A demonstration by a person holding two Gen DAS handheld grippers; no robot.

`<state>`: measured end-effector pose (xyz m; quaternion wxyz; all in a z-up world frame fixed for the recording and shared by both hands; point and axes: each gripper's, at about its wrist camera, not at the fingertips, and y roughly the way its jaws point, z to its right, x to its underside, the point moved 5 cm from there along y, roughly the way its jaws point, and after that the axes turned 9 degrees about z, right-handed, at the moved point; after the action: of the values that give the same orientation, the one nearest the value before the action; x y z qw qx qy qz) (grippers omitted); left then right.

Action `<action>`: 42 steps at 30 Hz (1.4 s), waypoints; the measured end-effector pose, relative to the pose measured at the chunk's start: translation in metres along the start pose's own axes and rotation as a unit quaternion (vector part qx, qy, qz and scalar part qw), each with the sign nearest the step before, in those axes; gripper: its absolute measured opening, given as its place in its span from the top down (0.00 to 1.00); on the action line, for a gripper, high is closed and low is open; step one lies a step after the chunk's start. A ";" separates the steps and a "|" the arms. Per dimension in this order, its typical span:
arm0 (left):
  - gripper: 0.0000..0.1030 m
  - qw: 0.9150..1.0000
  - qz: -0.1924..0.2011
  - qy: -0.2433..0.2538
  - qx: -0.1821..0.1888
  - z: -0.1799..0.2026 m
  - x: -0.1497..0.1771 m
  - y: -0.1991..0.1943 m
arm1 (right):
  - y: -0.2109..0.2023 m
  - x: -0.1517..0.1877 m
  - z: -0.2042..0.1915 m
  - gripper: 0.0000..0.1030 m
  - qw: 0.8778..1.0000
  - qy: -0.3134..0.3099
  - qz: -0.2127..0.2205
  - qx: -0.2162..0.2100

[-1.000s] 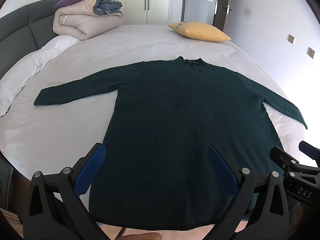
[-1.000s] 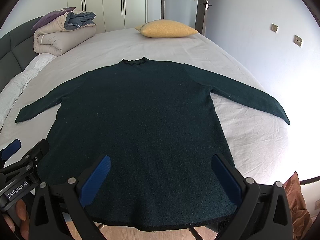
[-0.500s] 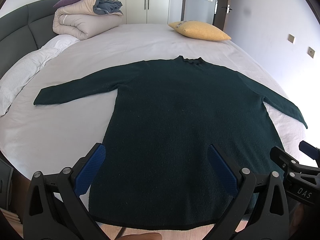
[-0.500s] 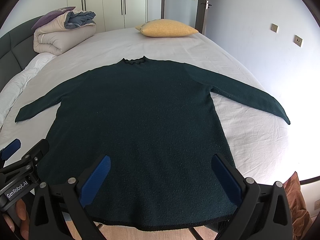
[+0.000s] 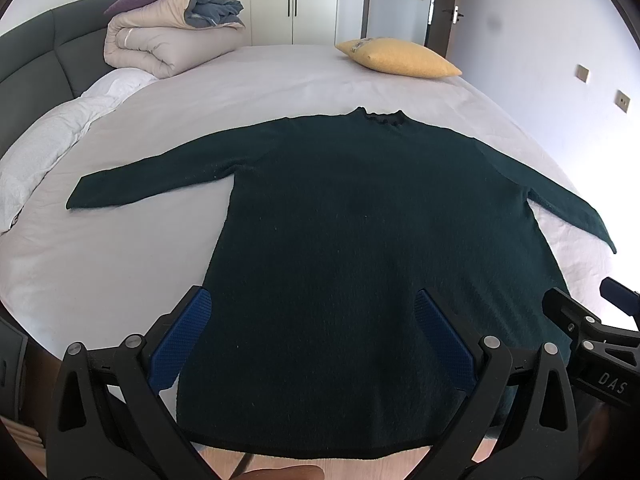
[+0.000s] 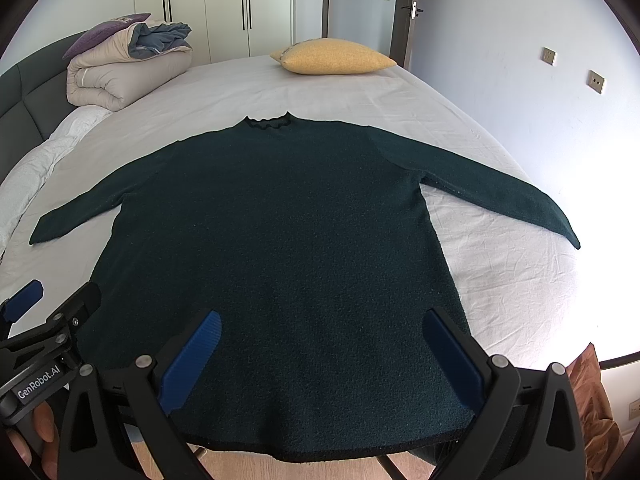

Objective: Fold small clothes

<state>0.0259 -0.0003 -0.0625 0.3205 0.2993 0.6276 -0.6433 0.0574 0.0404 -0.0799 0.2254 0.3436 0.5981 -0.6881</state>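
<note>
A dark green long-sleeved sweater (image 5: 360,220) (image 6: 280,220) lies flat on the bed, collar at the far end, both sleeves spread out sideways, hem at the near edge. My left gripper (image 5: 312,316) hovers open above the hem's left half, blue pads wide apart, nothing between them. My right gripper (image 6: 320,332) hangs open above the hem's right half, likewise holding nothing. Each gripper shows at the edge of the other's view: the right gripper (image 5: 592,324) on the right side, the left gripper (image 6: 44,320) on the left side.
The bed (image 5: 120,272) has a white sheet. A folded beige duvet (image 5: 160,48) with a purple pillow sits at the far left by the dark headboard (image 5: 36,64). A yellow cushion (image 5: 400,58) lies at the far end. Wooden floor (image 6: 320,468) shows below the hem.
</note>
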 end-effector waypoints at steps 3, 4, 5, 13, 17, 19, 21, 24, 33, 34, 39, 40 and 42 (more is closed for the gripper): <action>0.00 1.000 -0.002 0.000 0.000 0.001 0.000 0.001 | 0.000 0.000 0.001 0.00 1.000 0.000 0.000 0.000; 0.00 1.000 -0.002 0.000 0.000 0.001 -0.001 0.001 | 0.000 0.000 0.000 0.00 1.000 0.000 0.000 0.000; 0.00 1.000 -0.003 0.000 0.000 0.001 0.001 0.000 | 0.000 0.000 0.000 0.00 1.000 0.000 0.000 0.000; 0.00 1.000 -0.008 0.001 -0.001 0.000 0.002 0.001 | 0.001 0.001 0.001 0.00 1.000 0.000 0.000 0.000; 0.00 1.000 -0.011 0.002 -0.001 0.001 0.000 0.002 | 0.000 0.001 0.000 0.00 1.000 0.000 -0.001 0.000; 0.00 1.000 -0.012 0.003 -0.001 0.001 0.000 0.003 | 0.000 0.001 0.000 0.00 1.000 0.000 0.000 0.000; 0.00 1.000 -0.013 0.002 -0.001 0.000 -0.001 0.004 | 0.001 0.001 0.000 0.00 1.000 0.000 0.000 0.000; 0.00 1.000 -0.014 0.003 -0.001 0.000 -0.001 0.003 | 0.001 0.001 0.000 0.00 1.000 0.000 -0.001 0.000; 0.00 1.000 -0.019 -0.002 0.016 0.004 -0.001 0.006 | 0.003 0.005 0.003 0.00 1.000 0.003 0.001 -0.001; 0.00 1.000 -0.020 -0.003 0.022 0.006 -0.001 0.008 | 0.010 0.010 0.009 0.00 1.000 0.008 0.005 -0.003; 0.00 0.998 -0.026 -0.014 0.055 0.014 -0.002 0.022 | 0.023 0.001 0.062 0.00 0.995 0.098 0.012 -0.030; 0.00 0.998 -0.031 -0.012 0.059 0.017 -0.001 0.028 | 0.030 0.001 0.090 0.00 0.989 0.143 0.012 -0.039; 0.00 0.996 -0.050 -0.014 0.076 0.022 -0.001 0.040 | 0.040 -0.002 0.135 0.00 0.975 0.217 0.012 -0.048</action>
<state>0.0585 -0.0225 -0.0861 0.2735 0.2818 0.5865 -0.7084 0.0599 -0.0989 -0.0987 0.1143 0.4806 0.6611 -0.5648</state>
